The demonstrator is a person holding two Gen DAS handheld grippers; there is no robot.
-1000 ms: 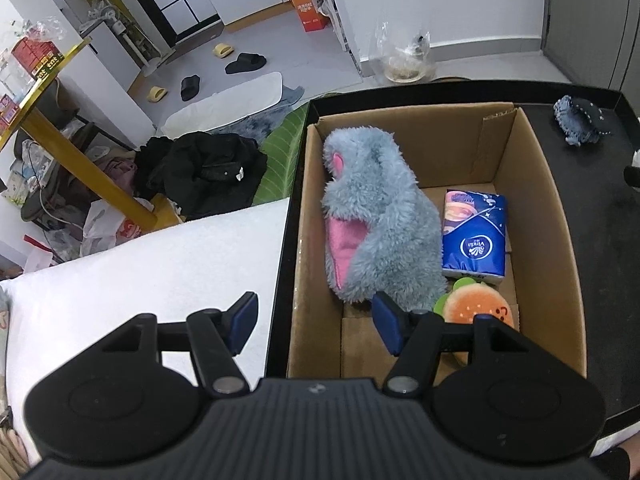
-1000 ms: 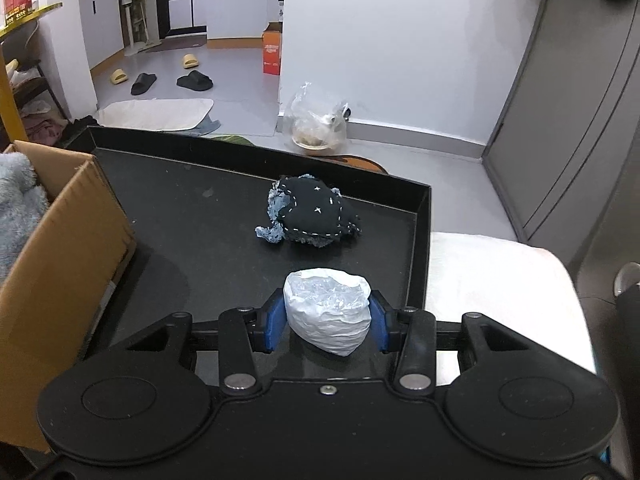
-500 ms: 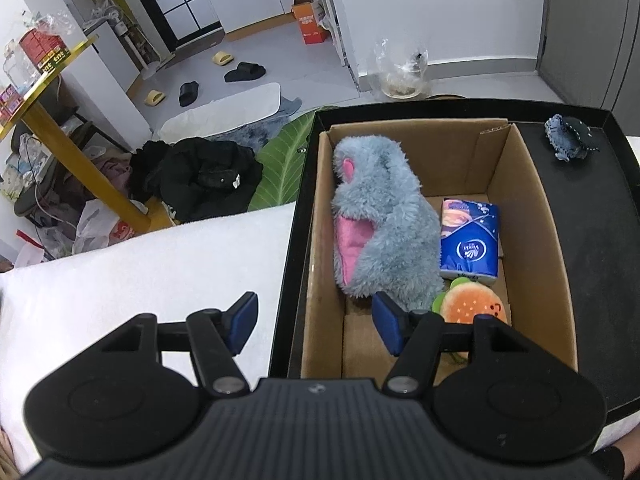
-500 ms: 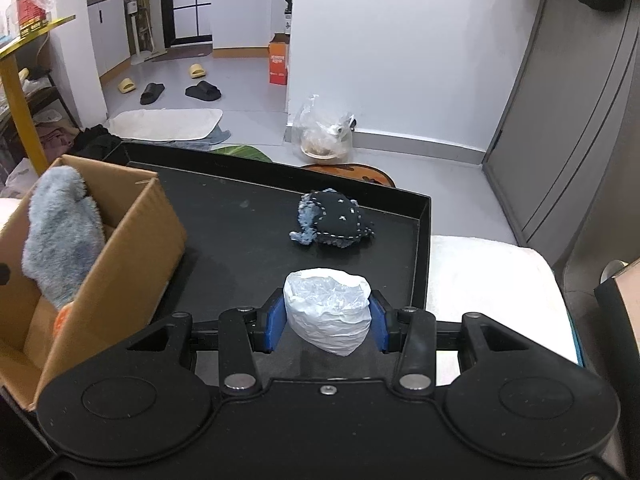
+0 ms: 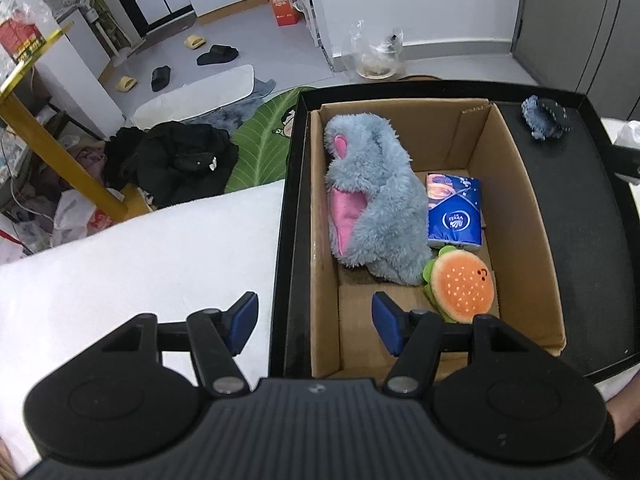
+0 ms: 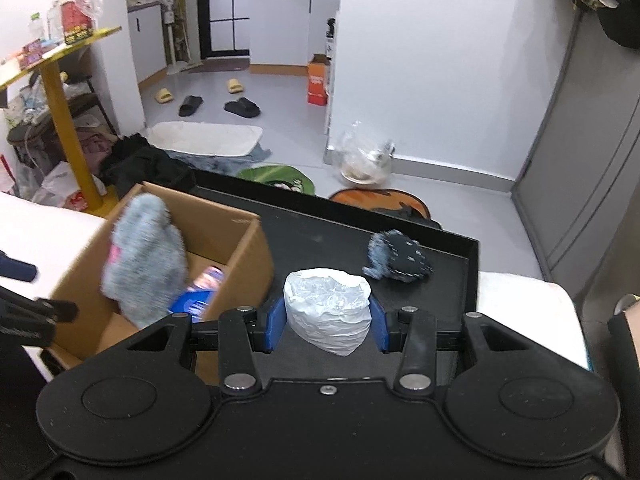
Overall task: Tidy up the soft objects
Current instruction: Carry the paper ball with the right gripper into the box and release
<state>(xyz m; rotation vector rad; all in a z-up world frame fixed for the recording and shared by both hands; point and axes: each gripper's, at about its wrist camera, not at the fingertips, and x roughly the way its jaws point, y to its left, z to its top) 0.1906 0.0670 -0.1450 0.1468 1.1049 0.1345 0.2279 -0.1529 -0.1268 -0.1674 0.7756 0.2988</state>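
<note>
My right gripper has its blue fingers clamped on both sides of a crumpled white plastic bundle, held up off the black tray. On the right wrist camera the cardboard box sits at 9 o'clock from the bundle, blurred, with the grey plush standing up inside it and a flash of the blue tissue pack beside that. At 1 o'clock from the bundle, a dark denim pouch lies on the tray near its far rim, well apart from the box.

Over to my left gripper: fingers spread wide apart, holding nothing, hovering over the box's near-left wall, 1 finger above the white surface outside the tray and the other above the box floor. Looking down into the cardboard box, I count 3 things: the grey plush with pink lining at 12 o'clock, the blue tissue pack touching its right flank at 1 o'clock, and a burger-shaped plush just below the pack, leaning against the grey one. The denim pouch shows at 2 o'clock on the tray, outside the box.
</note>
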